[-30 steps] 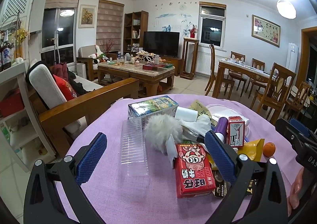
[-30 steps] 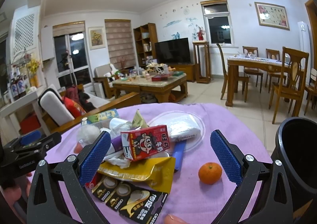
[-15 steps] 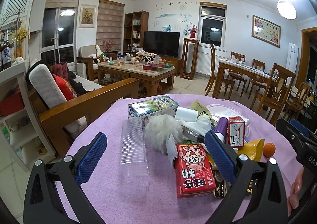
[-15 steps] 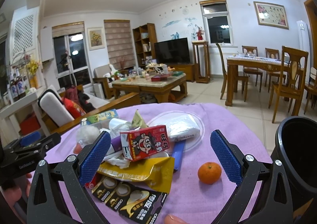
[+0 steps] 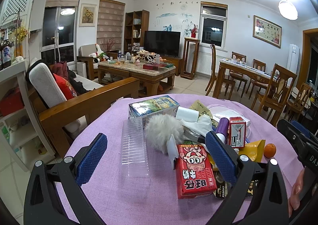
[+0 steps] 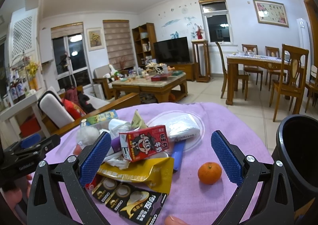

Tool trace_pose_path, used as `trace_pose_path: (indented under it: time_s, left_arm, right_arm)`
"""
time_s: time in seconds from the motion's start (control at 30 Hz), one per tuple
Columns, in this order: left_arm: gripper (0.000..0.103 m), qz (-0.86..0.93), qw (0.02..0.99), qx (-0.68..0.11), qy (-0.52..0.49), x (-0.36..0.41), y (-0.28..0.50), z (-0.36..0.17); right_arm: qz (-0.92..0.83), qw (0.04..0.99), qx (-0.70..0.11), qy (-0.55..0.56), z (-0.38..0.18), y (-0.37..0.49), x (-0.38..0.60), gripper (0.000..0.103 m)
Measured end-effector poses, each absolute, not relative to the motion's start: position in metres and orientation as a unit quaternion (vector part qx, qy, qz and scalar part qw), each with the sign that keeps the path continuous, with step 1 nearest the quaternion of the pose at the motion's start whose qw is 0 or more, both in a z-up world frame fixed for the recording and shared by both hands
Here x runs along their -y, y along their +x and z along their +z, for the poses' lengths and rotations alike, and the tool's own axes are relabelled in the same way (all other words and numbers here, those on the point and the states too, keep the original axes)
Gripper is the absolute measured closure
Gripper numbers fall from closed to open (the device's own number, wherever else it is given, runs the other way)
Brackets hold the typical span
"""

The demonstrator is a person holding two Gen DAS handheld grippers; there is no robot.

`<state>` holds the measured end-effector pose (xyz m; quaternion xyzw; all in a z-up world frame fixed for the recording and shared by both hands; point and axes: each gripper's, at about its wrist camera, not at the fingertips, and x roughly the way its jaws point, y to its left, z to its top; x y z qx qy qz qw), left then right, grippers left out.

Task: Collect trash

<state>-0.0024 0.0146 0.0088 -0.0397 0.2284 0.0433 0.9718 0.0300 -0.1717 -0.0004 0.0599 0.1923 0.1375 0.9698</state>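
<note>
The trash pile (image 6: 139, 151) lies on a round table covered with a purple cloth (image 6: 228, 121), directly ahead of both tongs. In the right wrist view, a red milk carton (image 6: 146, 144) sits on top of the pile between the two pads, nearer the left one. Below it lies a yellow wrapper (image 6: 143, 173), and a black battery card (image 6: 129, 201) lies closest to the tool. A mandarin (image 6: 209, 172) rests alone on the cloth just inside the right pad. A black bin (image 6: 298, 145) stands outside the right pad, at the table edge.

In the left wrist view, a second red carton (image 5: 193, 169) lies flat just inside the right pad. A clear plastic tray (image 5: 134, 145) sits between the pads, with a white fluffy ball (image 5: 163, 132) beyond it.

Left gripper (image 5: 155, 159): spread wide, empty. Right gripper (image 6: 161, 157): spread wide, empty, held above the pile.
</note>
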Motion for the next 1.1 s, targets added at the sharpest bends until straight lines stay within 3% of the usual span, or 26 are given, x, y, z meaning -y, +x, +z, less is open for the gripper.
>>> trace_pose_path:
  time_s: [0.2,0.3,0.53,0.73,0.8,0.9,0.97,1.1]
  left_arm:
    - [0.005,-0.003,0.964,-0.260,-0.061,-0.025,0.006,0.004]
    - [0.005,-0.023,0.961,-0.275,-0.025,-0.041,0.022,0.012]
    - [0.005,-0.097,0.944,-0.313,0.025,-0.063,0.109,0.031]
    - [0.005,-0.163,0.898,-0.389,0.122,-0.025,0.176,-0.002]
    - [0.006,-0.166,0.887,-0.405,0.147,-0.017,0.188,-0.012]
    - [0.019,-0.171,0.873,-0.435,0.141,-0.016,0.202,-0.024]
    - [0.039,-0.173,0.866,-0.453,0.119,-0.018,0.211,-0.030]
    - [0.045,-0.187,0.859,-0.468,0.090,-0.026,0.215,-0.033]
  right_arm:
    - [0.155,0.959,-0.223,0.079,-0.007,0.039,0.180,0.004]
    - [0.161,0.952,-0.247,0.080,-0.009,0.041,0.196,0.004]
    - [0.161,0.936,-0.294,0.109,-0.007,0.061,0.238,0.004]
    - [0.160,0.925,-0.335,0.085,-0.012,0.080,0.234,0.005]
    - [0.165,0.919,-0.347,0.081,-0.017,0.083,0.230,0.010]
    - [0.164,0.913,-0.367,0.076,-0.025,0.091,0.226,0.018]
    - [0.155,0.910,-0.377,0.070,-0.029,0.101,0.225,0.023]
    - [0.155,0.895,-0.412,0.073,-0.044,0.108,0.215,0.036]
